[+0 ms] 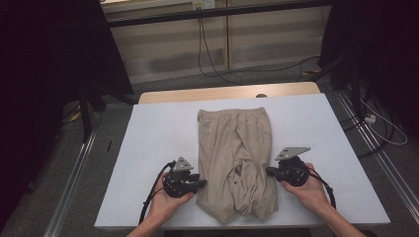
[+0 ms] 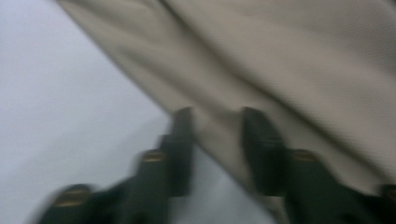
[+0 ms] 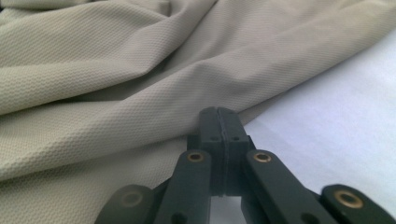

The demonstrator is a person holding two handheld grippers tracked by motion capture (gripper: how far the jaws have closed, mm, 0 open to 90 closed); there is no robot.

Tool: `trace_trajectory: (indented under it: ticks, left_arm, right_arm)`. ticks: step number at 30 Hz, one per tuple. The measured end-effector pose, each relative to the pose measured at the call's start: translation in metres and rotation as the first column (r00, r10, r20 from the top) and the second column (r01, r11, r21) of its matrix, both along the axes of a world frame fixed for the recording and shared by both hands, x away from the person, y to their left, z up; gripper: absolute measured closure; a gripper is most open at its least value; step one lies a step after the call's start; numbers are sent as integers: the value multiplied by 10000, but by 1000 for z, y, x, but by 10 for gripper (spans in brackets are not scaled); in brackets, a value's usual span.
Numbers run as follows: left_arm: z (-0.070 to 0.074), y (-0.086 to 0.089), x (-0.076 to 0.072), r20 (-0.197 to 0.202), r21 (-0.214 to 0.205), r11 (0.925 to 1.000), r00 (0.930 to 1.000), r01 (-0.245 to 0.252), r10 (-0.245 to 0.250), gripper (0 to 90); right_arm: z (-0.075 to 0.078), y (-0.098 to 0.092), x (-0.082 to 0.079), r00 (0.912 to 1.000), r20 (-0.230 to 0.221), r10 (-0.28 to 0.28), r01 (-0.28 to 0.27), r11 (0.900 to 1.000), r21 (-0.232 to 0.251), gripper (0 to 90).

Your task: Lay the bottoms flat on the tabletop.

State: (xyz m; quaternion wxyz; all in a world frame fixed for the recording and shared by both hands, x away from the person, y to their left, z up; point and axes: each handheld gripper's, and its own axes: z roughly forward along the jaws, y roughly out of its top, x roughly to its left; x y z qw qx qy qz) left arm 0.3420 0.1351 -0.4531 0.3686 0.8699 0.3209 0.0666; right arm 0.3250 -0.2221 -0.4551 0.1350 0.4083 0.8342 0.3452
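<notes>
A beige garment with an elastic waistband at its far end lies lengthwise on the white table, rumpled at its near end. My left gripper lies at the cloth's near left edge. In the blurred left gripper view its jaws stand apart with the edge of the garment between them. My right gripper lies at the cloth's right edge. In the right gripper view its jaws are pressed flat together, tips against the hem of the garment. Whether any cloth is caught there I cannot tell.
Bare white table surface lies on both sides of the garment. A wooden strip runs along the far edge of the table. Cables trail over the floor behind, and black curtains hang at both sides.
</notes>
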Motion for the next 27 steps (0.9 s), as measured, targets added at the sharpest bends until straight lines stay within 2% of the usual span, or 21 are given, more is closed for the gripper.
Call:
trace_trajectory:
  ticks: [1, 2, 4, 7, 10, 13, 15, 17, 19, 21, 23, 25, 27]
  left_arm:
    - [0, 1, 1, -148, -68, 9999, 9999, -83, 82, 899]
    - [1, 1, 2, -83, -40, 9999, 9999, -119, 119, 900]
    - [5, 3, 6, 16, -212, 9993, 9995, -308, 308, 900]
    - [10, 9, 16, -103, -672, 9953, 9975, -702, 697, 900]
    - [12, 13, 25, 0, -799, 9915, 9946, -1030, 1034, 900]
    - [17, 14, 35, 129, -1066, 9840, 9894, -1424, 1446, 900]
    - [20, 13, 44, 372, -1121, 9804, 9853, -1618, 1669, 900]
    - [20, 11, 54, 279, -1604, 9707, 9822, -1792, 1859, 900]
    - [18, 8, 58, 328, -1679, 9690, 9814, -1814, 1894, 900]
    - [15, 7, 57, 197, -1665, 9686, 9815, -1845, 1903, 898]
    - [18, 7, 50, 336, -1613, 9721, 9835, -1701, 1776, 820]
    - [24, 9, 39, 457, -1778, 9711, 9844, -1591, 1696, 681]
    - [31, 11, 24, 629, -1892, 9749, 9893, -1177, 1317, 635]
  right_arm:
    - [1, -1, 0, 9999, 110, -109, 111, 9998, -182, 900]
    - [3, -4, 0, 9992, 328, -246, 254, 9994, -235, 900]
    - [11, -15, 0, 9966, 542, -626, 619, 9980, 153, 900]
    - [21, -34, 1, 9858, 961, -1379, 1332, 9896, 536, 900]
    - [25, -50, 8, 9734, 1213, -1941, 1894, 9806, 497, 900]
    - [30, -61, 17, 9587, 1578, -2365, 2333, 9716, 390, 900]
    - [32, -66, 26, 9480, 1794, -2630, 2594, 9648, 434, 900]
    - [30, -67, 34, 9426, 1744, -2848, 2817, 9585, 428, 900]
    - [24, -64, 39, 9504, 1501, -2723, 2709, 9621, 298, 859]
    - [21, -58, 37, 9580, 1349, -2529, 2532, 9673, 151, 745]
    - [26, -54, 29, 9611, 1469, -2337, 2309, 9723, 363, 679]
    - [32, -50, 18, 9628, 1622, -2161, 2085, 9760, 626, 627]
    - [38, -44, 5, 9708, 1635, -1754, 1626, 9827, 888, 613]
